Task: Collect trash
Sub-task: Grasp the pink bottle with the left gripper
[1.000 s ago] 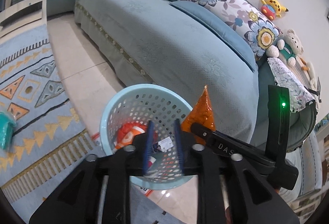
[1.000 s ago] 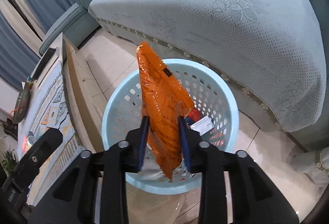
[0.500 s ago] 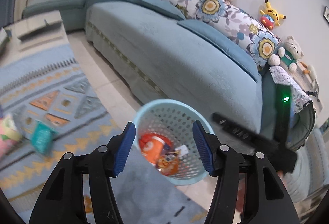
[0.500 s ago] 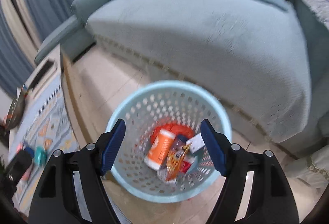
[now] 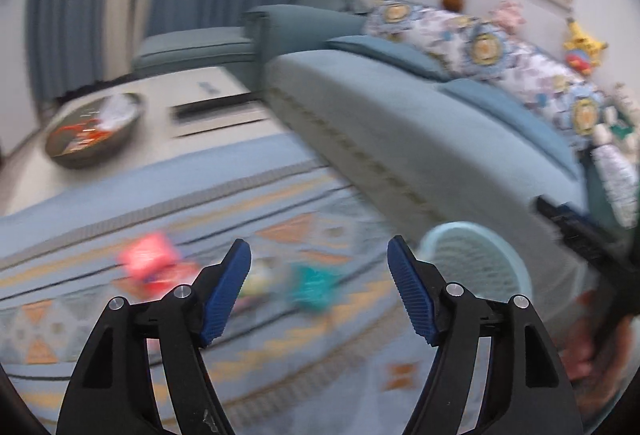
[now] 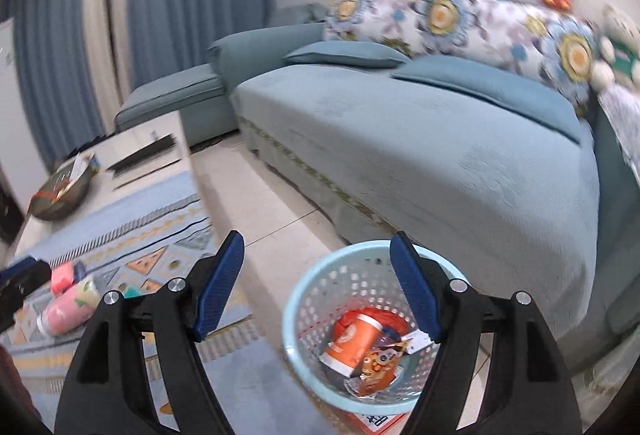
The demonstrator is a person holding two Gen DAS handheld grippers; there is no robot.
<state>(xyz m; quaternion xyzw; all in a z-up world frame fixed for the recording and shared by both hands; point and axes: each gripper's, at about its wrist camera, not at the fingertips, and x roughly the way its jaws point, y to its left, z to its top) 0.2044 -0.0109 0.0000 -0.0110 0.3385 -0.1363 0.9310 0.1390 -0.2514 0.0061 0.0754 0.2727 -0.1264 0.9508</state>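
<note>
My left gripper (image 5: 318, 243) hangs over the patterned rug (image 5: 280, 347), its jaws opening with nothing between them. Blurred litter lies on the rug beyond it: a red packet (image 5: 148, 259), a pale item (image 5: 256, 275) and a teal packet (image 5: 312, 285). The pale blue perforated basket (image 5: 476, 263) is off to its right. My right gripper (image 6: 316, 241) is open and empty above the basket (image 6: 304, 299). The basket holds an orange cup (image 6: 354, 335), an orange snack bag (image 6: 376, 363) and other wrappers. Pink packets (image 6: 66, 305) lie on the rug at the left of the right wrist view.
A long blue sofa (image 6: 440, 155) with floral cushions and plush toys stands just behind the basket. A low white table (image 5: 216, 103) carries a dark bowl (image 5: 92, 131). A strip of tiled floor (image 6: 272, 211) runs between rug and sofa. A hand (image 5: 592, 347) shows at the right edge.
The right gripper let go of the orange bag, which now lies in the basket. Both grippers opened wide and pulled up and back. The left one swung left toward the rug.
</note>
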